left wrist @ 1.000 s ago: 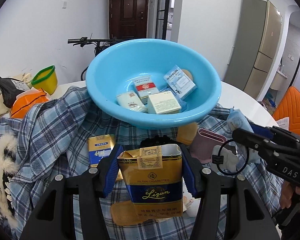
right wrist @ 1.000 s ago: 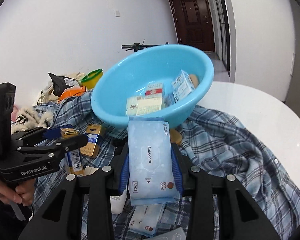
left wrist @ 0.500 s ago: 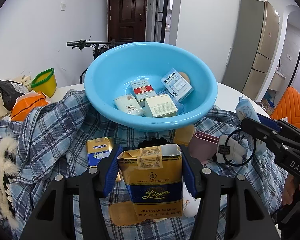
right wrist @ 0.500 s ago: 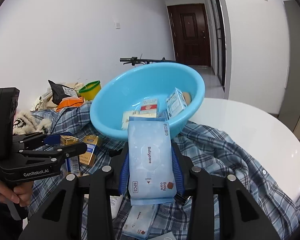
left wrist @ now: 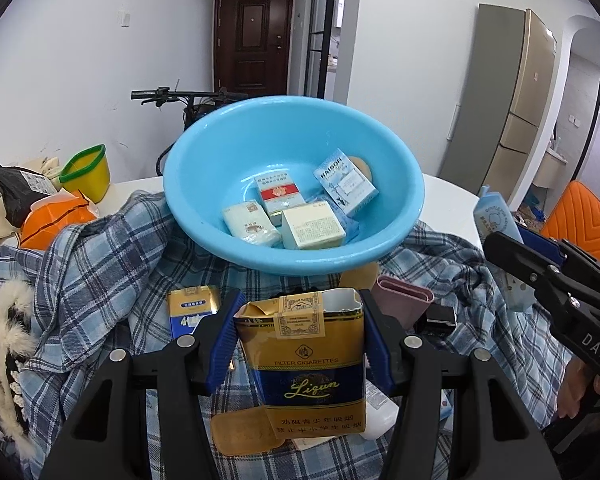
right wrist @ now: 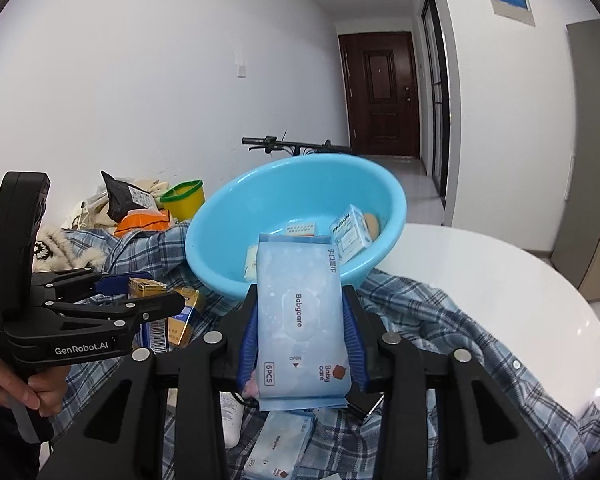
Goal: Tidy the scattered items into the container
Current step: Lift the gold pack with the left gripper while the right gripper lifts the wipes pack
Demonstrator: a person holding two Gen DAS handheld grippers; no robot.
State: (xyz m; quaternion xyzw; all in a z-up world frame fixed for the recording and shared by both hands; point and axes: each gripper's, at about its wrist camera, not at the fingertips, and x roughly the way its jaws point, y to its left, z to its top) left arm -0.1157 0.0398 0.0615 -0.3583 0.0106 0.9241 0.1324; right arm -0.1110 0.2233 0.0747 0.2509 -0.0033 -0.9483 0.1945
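The wet-wipe pack (right wrist: pixel 300 320) has been lifted over the last second — a second ago the blue basin filled the right wrist view just behind it, now the basin (right wrist: pixel 228 240) sits lower and smaller behind the pack's top edge. The right gripper (right wrist: pixel 300 332) is pressed together on the pack, blue pads against both long edges. It is judged that the carry toward the basin is under way and the drop has not yet been made.

On the other side almost nothing has changed: the gold Liqun cigarette pack (left wrist: pixel 304 360) is pinched upright in the left gripper (left wrist: pixel 300 344), held short of the basin's near rim, the basin (left wrist: pixel 204 184) resting tilted on the plaid shirt (left wrist: pixel 80 264). Both tools are loaded — two items wait to go in.

Now the count. In the basin, four cigarette packs can be made out: a pale one (left wrist: pixel 250 222), a red-and-white one (left wrist: pixel 278 194), a cream one (left wrist: pixel 312 226) and a light blue Raison pack (left wrist: pixel 346 188), with a round tan object (left wrist: pixel 360 166) behind it, too hidden to name. On the shirt, one more gold-and-blue cigarette pack (left wrist: pixel 192 310), one pink case (left wrist: pixel 402 300), one spare wipe pack (right wrist: pixel 280 444) below the held one, and possibly a white tube (left wrist: pixel 380 420), mostly covered. One yellow tub (left wrist: pixel 86 168) stands apart.
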